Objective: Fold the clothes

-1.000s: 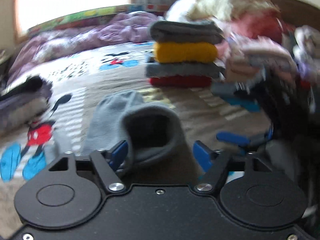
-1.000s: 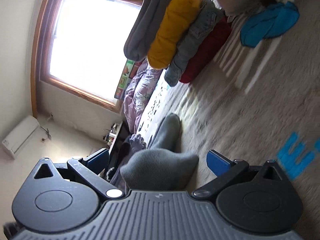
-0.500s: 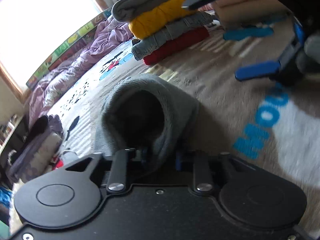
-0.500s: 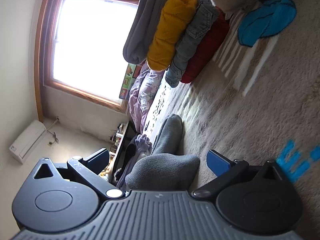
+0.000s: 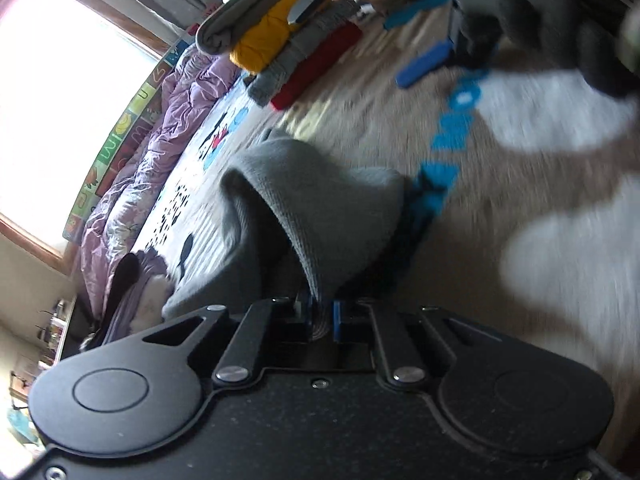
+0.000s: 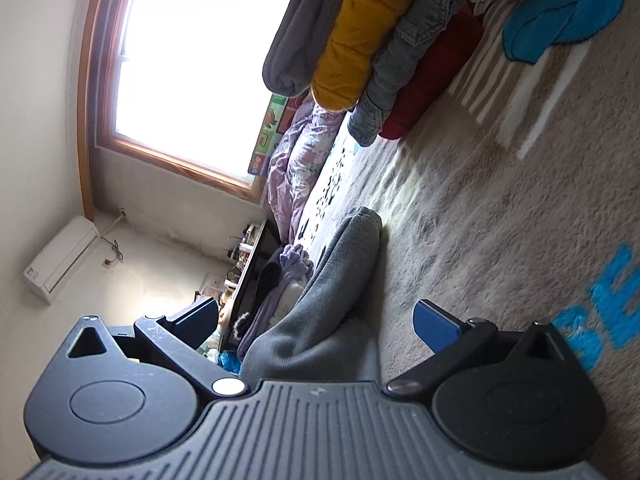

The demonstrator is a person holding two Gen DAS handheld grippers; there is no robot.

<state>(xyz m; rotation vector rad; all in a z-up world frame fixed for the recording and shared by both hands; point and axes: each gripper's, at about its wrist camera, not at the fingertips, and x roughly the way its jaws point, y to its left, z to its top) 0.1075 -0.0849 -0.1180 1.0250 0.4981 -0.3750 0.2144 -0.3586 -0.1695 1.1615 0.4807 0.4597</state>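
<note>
A grey knitted garment [image 5: 320, 216] lies on the bed blanket [image 5: 500, 240]. My left gripper [image 5: 322, 314] is shut on its near edge, which stands up in a hollow fold. In the right wrist view the same grey garment [image 6: 332, 300] lies between the open jaws of my right gripper [image 6: 320, 320], its near end against the gripper body. The right gripper [image 5: 436, 56] also shows open at the top right of the left wrist view, blurred.
A stack of folded clothes [image 6: 372, 44], grey, yellow, denim and red, sits further back on the bed [image 5: 288, 48]. A purple quilt [image 5: 148, 152] lies by the window. More dark and lilac clothes [image 6: 280, 280] lie at the bed's edge.
My left gripper closed on the grey garment's edge, then tilted and lifted it. The right gripper stayed open over the garment's other end.
</note>
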